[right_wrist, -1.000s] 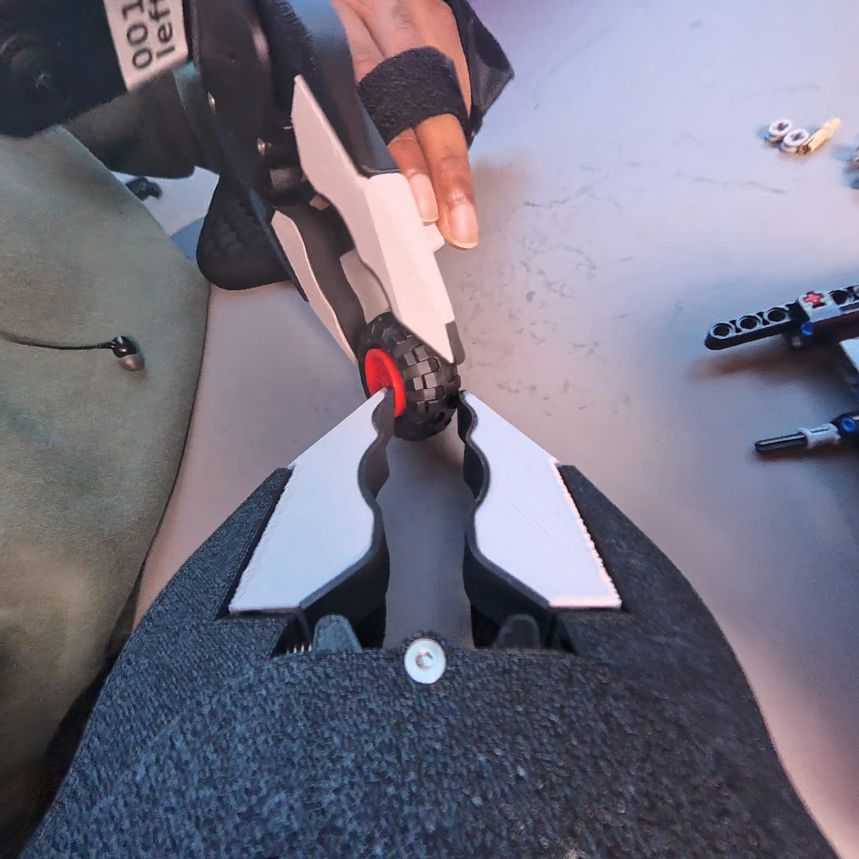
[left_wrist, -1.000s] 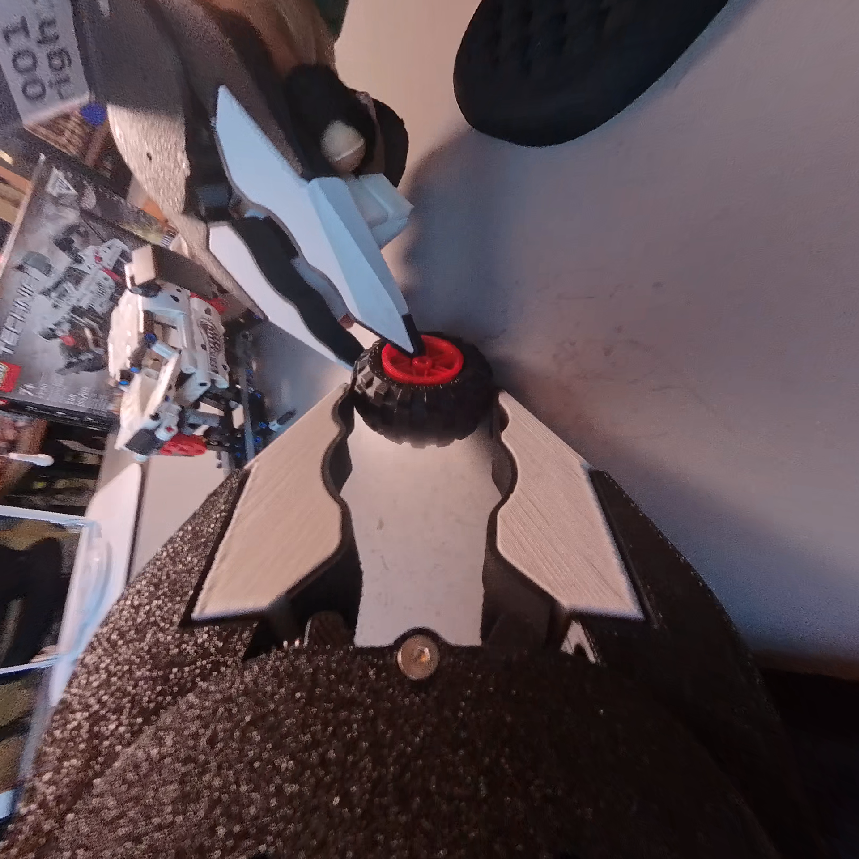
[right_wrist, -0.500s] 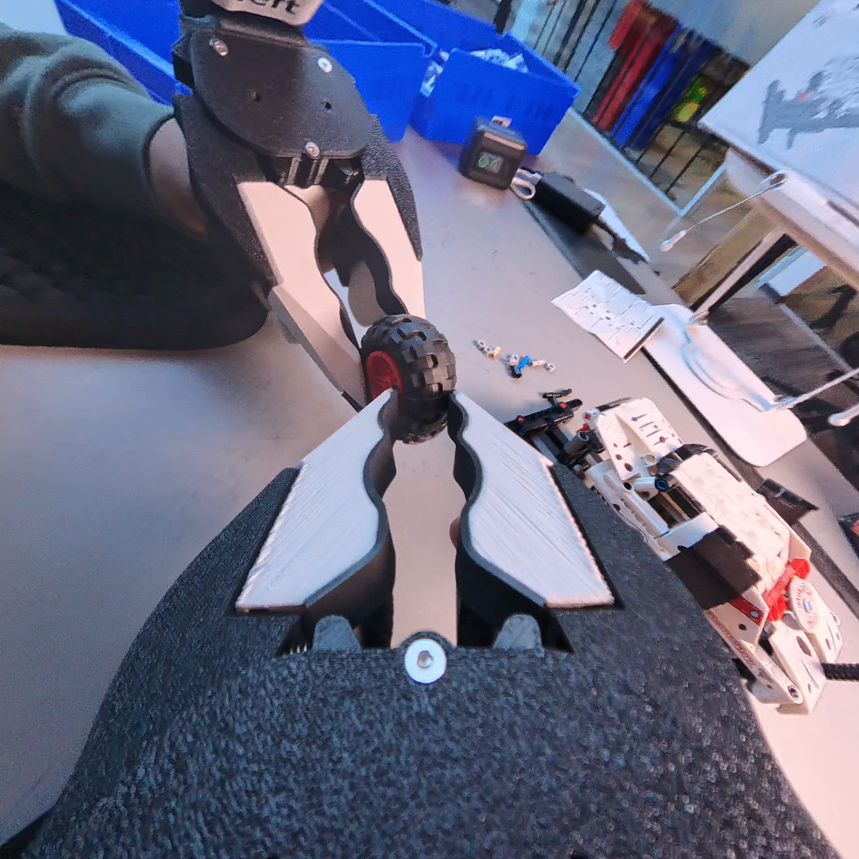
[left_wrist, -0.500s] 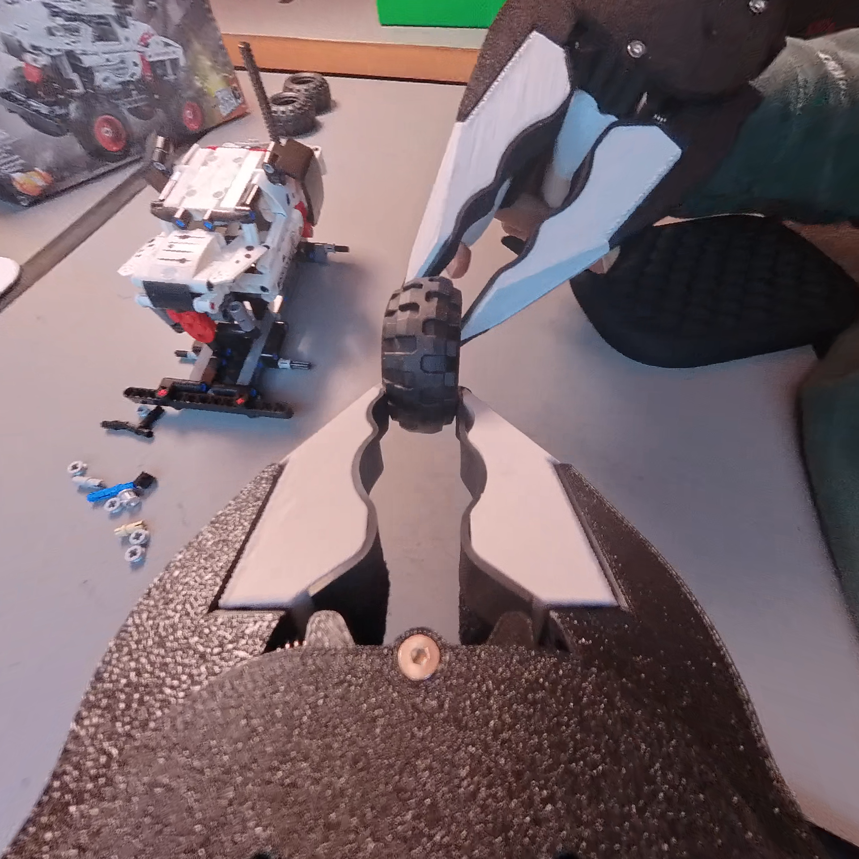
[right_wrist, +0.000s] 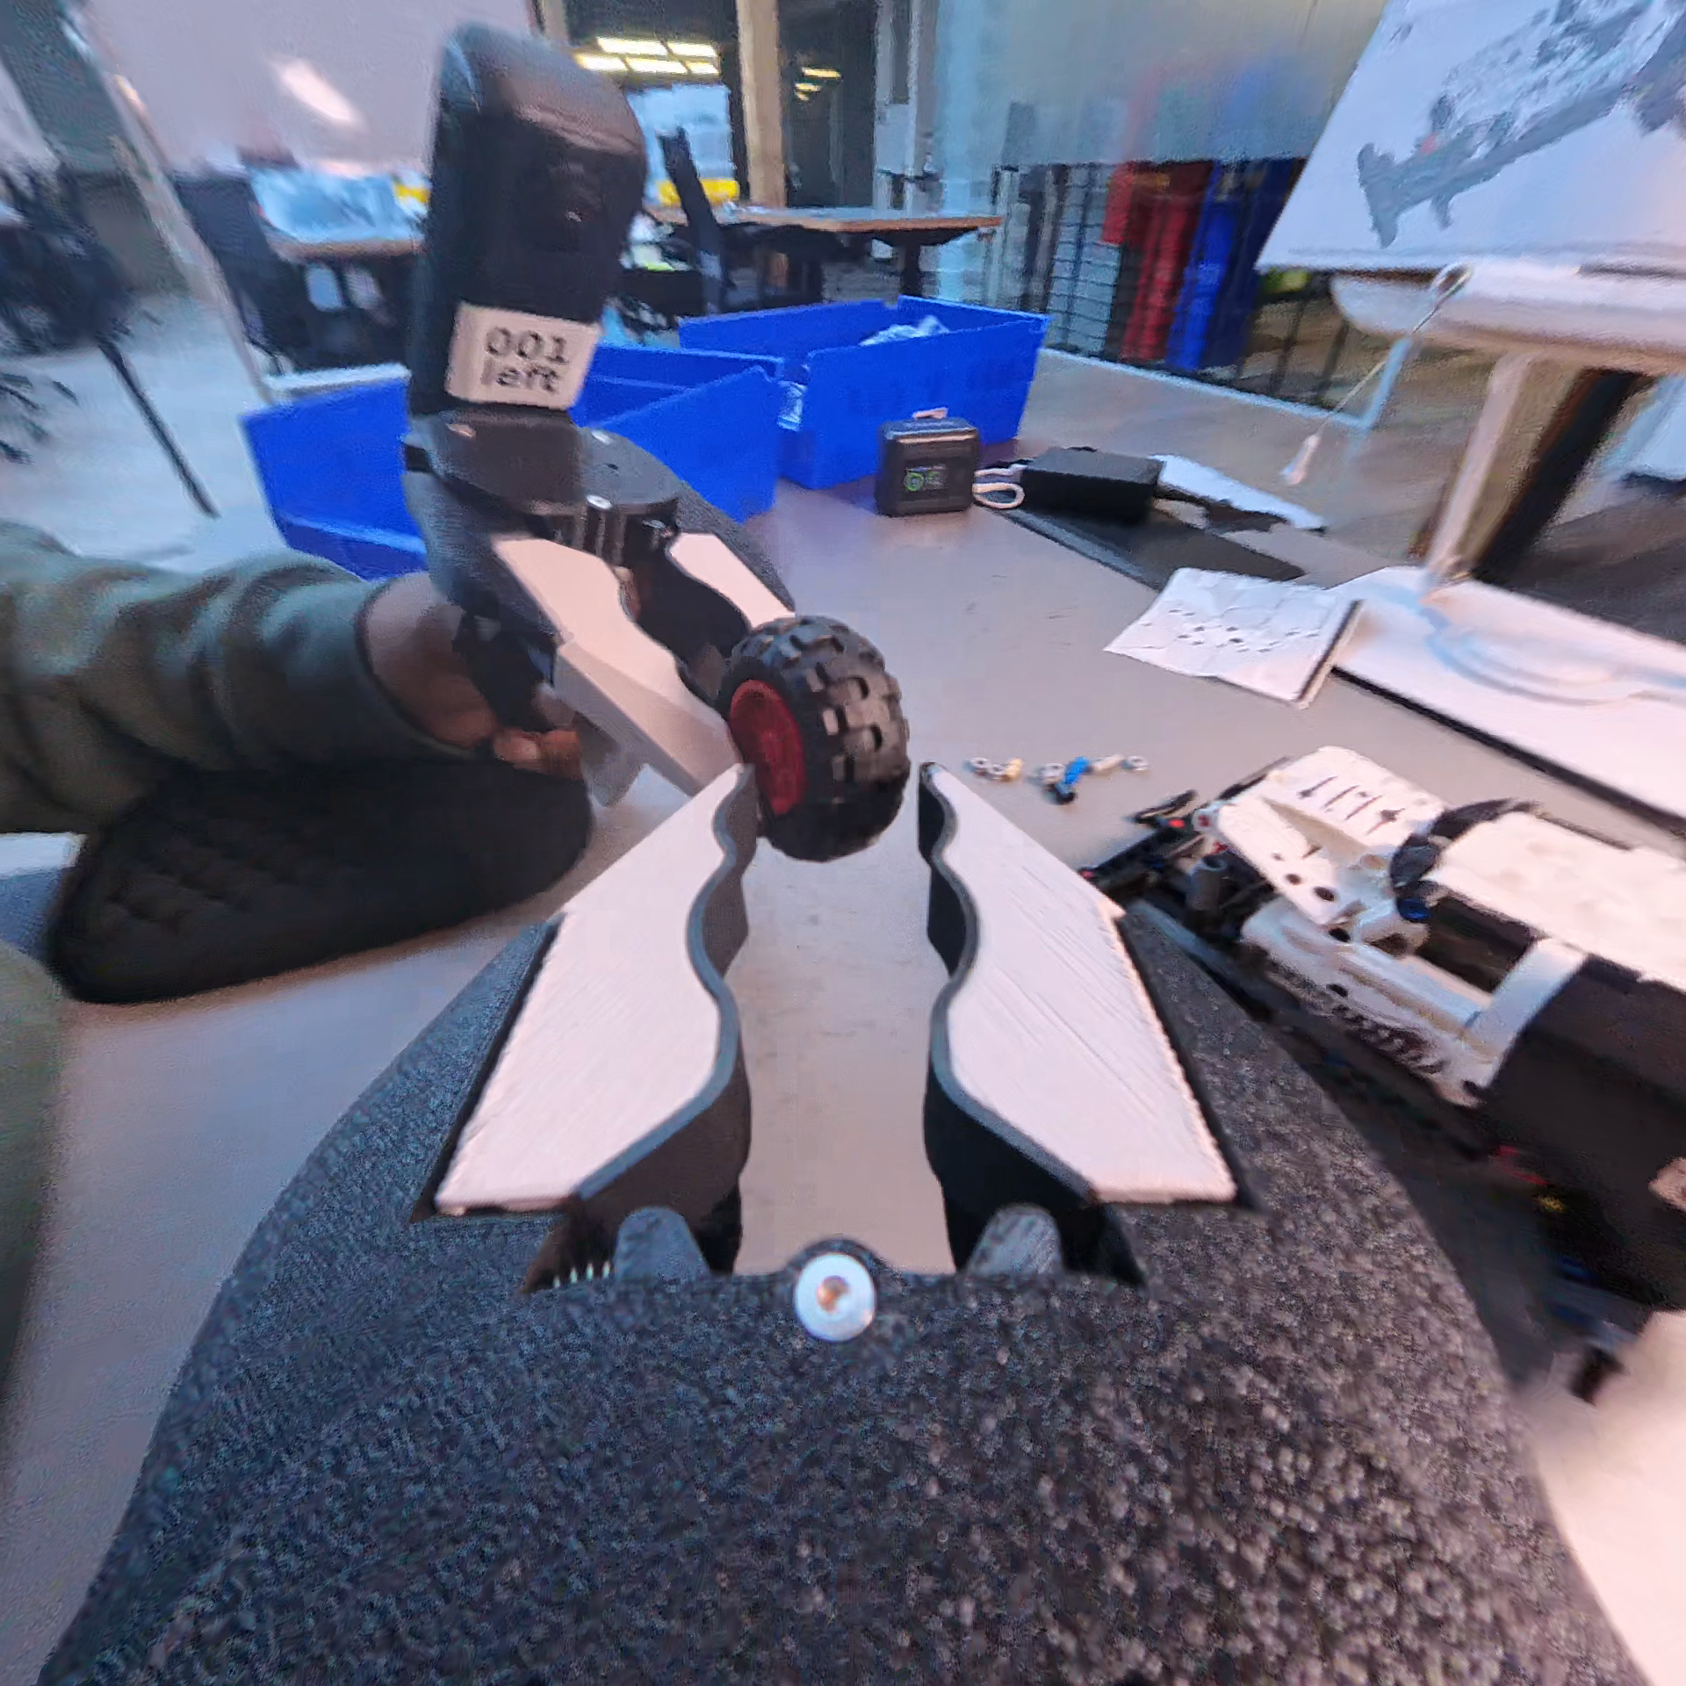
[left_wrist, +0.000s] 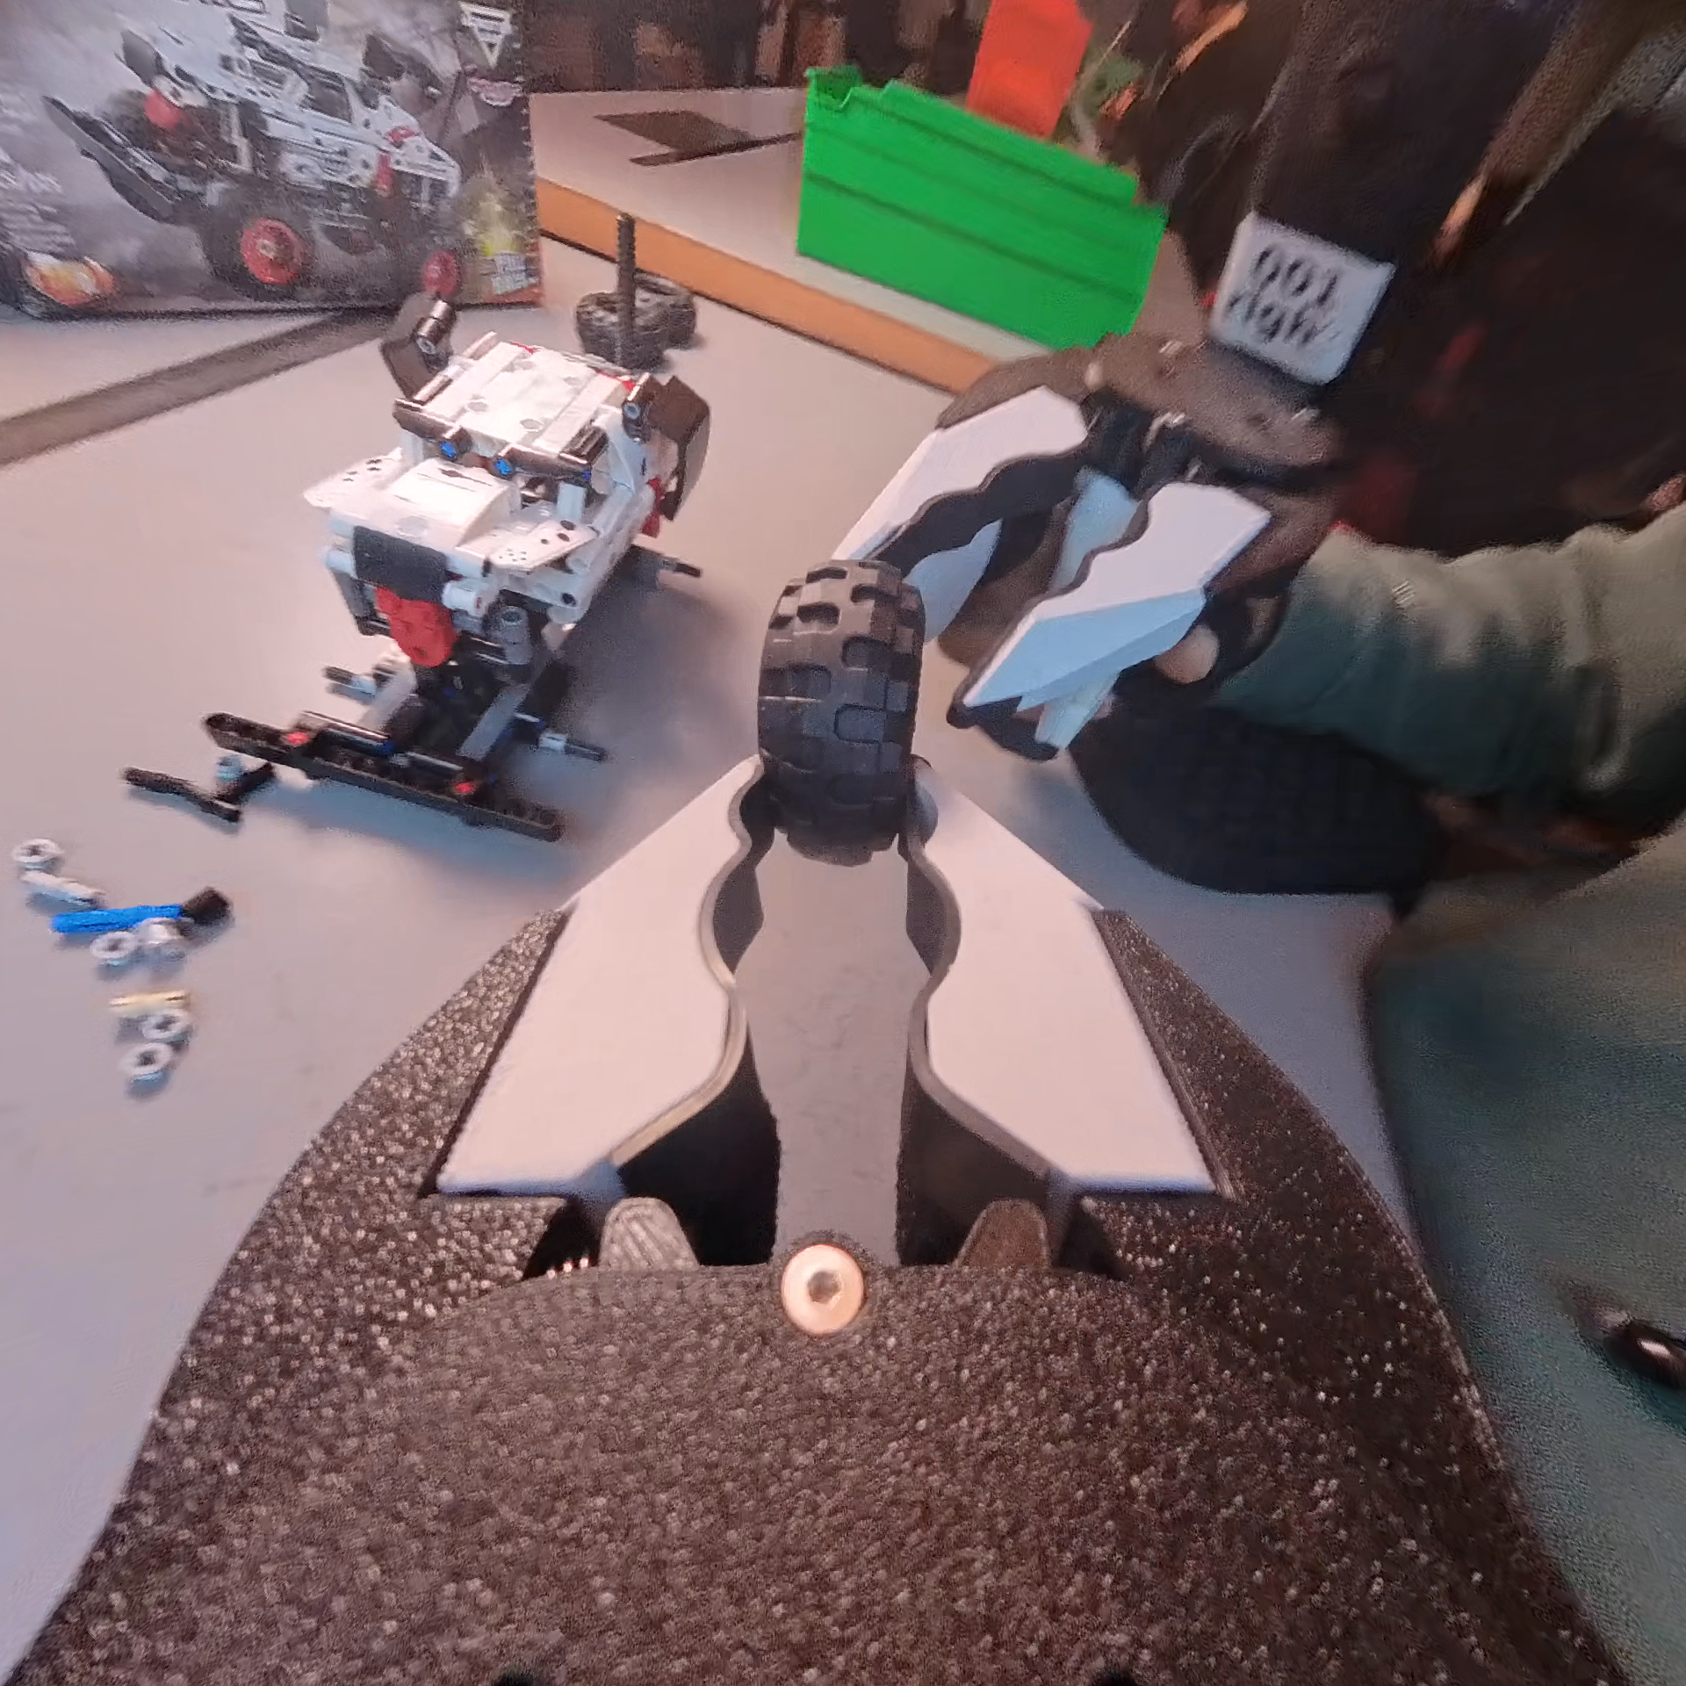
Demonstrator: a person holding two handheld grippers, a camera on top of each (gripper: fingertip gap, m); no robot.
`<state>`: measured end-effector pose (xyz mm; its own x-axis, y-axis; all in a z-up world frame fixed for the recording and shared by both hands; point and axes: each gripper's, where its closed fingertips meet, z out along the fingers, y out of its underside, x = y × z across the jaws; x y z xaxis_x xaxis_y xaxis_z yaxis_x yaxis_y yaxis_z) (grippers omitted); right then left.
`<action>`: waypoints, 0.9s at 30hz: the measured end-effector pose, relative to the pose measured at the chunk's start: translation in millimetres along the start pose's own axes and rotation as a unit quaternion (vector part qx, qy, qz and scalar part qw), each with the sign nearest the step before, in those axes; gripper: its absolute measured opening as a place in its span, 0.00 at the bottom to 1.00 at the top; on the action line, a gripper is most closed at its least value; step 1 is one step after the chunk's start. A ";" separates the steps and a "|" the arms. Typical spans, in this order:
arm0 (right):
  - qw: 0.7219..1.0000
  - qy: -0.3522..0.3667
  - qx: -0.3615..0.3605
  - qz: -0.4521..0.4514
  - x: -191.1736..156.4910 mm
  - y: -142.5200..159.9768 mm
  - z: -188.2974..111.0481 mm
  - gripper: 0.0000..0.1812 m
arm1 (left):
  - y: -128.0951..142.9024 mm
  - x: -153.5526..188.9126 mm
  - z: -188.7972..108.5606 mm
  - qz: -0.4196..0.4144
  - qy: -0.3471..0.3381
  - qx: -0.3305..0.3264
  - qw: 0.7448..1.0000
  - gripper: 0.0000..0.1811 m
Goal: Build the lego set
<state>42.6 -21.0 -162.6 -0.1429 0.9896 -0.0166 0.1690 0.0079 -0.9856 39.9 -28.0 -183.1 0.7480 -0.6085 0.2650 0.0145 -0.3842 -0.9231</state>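
The left gripper (left_wrist: 837, 803) has its jaws clamped on a black knobby wheel (left_wrist: 839, 702), pinching the tyre at the very tips, with most of the wheel standing out beyond them and its tread facing back along the fingers. From the other side the same wheel (right_wrist: 816, 734) shows a red hub, held clear of the grey table (right_wrist: 912, 584).

The right gripper (right_wrist: 835, 789) has its jaws apart and holds nothing. Its one fingertip (right_wrist: 744, 794) sits just beside the red hub, the other stands off to the far side of the tyre with a gap showing; whether the near tip touches the wheel I cannot tell. Seen from the left one, the right gripper (left_wrist: 949, 629) hangs just beyond and to the right of the wheel, open, a hand (left_wrist: 1195, 652) in a green sleeve behind it.

Ahead and left of the left jaws, the part-built white truck (left_wrist: 493, 511) rests on the table with no wheels on the axles I can see. Further left of those jaws lies a scatter of small loose pieces (left_wrist: 128, 940). Beyond the truck sit two spare tyres (left_wrist: 639, 315), and behind them the set's box (left_wrist: 255, 155).

To the right of the right jaws the truck (right_wrist: 1368, 921) lies close, with a folded paper sheet (right_wrist: 1232, 629) past it and blue bins (right_wrist: 858, 392) far ahead.
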 end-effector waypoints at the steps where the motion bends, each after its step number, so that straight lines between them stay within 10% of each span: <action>1: 1.000 -0.017 0.004 0.026 -0.6 0.5 -1.2 0.20 | -2.9 2.7 -2.4 -0.029 0.027 0.011 0.999 0.13; 16: 0.936 -0.162 0.066 0.305 -5.9 -19.2 -4.0 0.14 | -31.4 13.0 -13.4 -0.132 0.119 0.089 0.980 0.22; 27: 0.968 -0.064 0.039 0.241 9.8 -7.6 -0.3 0.13 | -24.1 0.5 -2.9 -0.121 0.028 0.061 0.990 0.13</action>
<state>40.2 -11.3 -155.3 -0.1857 0.8497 -0.4935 0.1733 -0.4661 -0.8676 38.0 -21.0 -159.9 0.6755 -0.5472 0.4943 0.2719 -0.4383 -0.8567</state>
